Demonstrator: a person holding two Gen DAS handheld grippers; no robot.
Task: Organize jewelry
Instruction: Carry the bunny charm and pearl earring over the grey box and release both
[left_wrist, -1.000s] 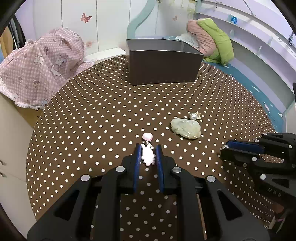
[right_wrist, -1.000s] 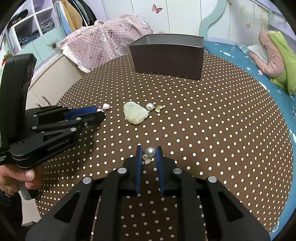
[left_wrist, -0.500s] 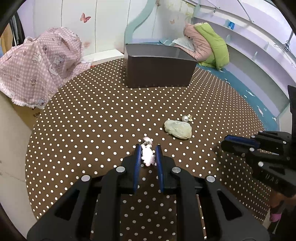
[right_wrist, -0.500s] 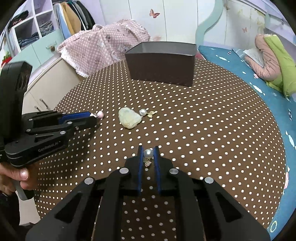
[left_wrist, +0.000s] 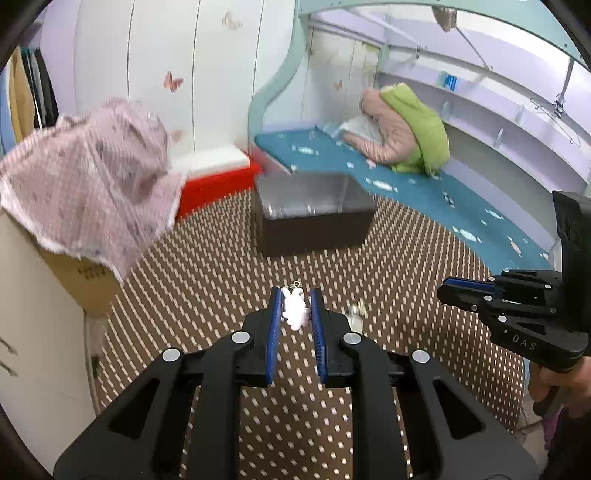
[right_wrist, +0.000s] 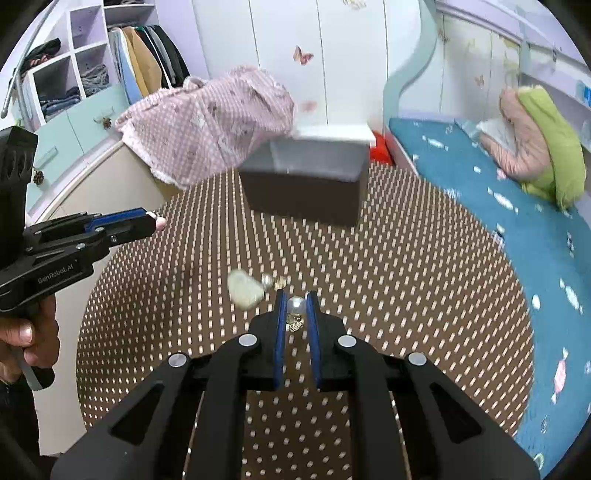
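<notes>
Kid's bedroom w/ butterfly stickers, and a round table in a brown white-dotted cloth (right_wrist: 406, 295) is where it's all happening. Left gripper (left_wrist: 294, 310) is clamped on a small white bunny-shaped charm (left_wrist: 294, 312) w/ a metal loop on top, held up off the cloth; right gripper (right_wrist: 295, 314) is pinched on a pearl earring with a gold dangle (right_wrist: 295, 308), also lifted. Both are aimed at the dark brown open-top rectangular box (right_wrist: 303, 199) at the far side of the table, so imo the step is carry-and-drop into the box. To do it well: keep the squeeze steady bc both bits are tiny and only caught by the blue pads, bring the tips over the box opening and not the rim, go low before letting go so nothing bounces out, and prob do one hand at a time so the tools don't bump. On the cloth sit a pale green carved jade-like pendant (right_wrist: 243, 290) and, just beside it, a second pearl earring (right_wrist: 271, 280), so the job isn't done. Hard to see: frames are motion-blurred, box interior looks grey but can't tell if anything's in there or if it has dividers. In the left view the pendant is mostly hidden behind the finger. Pink tip peeks from the left tool in the right view, can't tell how it hangs.
</notes>
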